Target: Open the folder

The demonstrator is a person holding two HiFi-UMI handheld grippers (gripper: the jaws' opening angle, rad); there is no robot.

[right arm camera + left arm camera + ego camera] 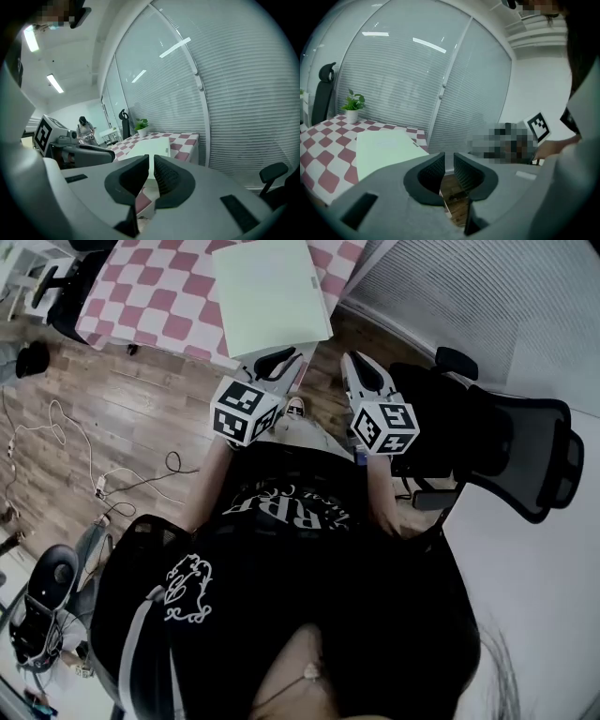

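Observation:
A pale green folder [270,296] lies closed on the red-and-white checked table [150,296], near its front edge. Both grippers hang in the air short of the table and point toward the folder. My left gripper [278,360] is just below the folder's near edge, and my right gripper [356,367] is beside it on the right. In the left gripper view the jaws [449,157] stand nearly together with nothing between them, and the folder [382,150] lies ahead to the left. The right gripper [151,159] looks the same, with the folder [152,146] straight ahead.
A black office chair [506,446] stands close on the right. Another chair [66,287] is by the table's left end. Cables [103,484] trail over the wooden floor. A potted plant [353,108] sits at the table's far end, in front of window blinds [417,84]. A person [86,129] stands far off.

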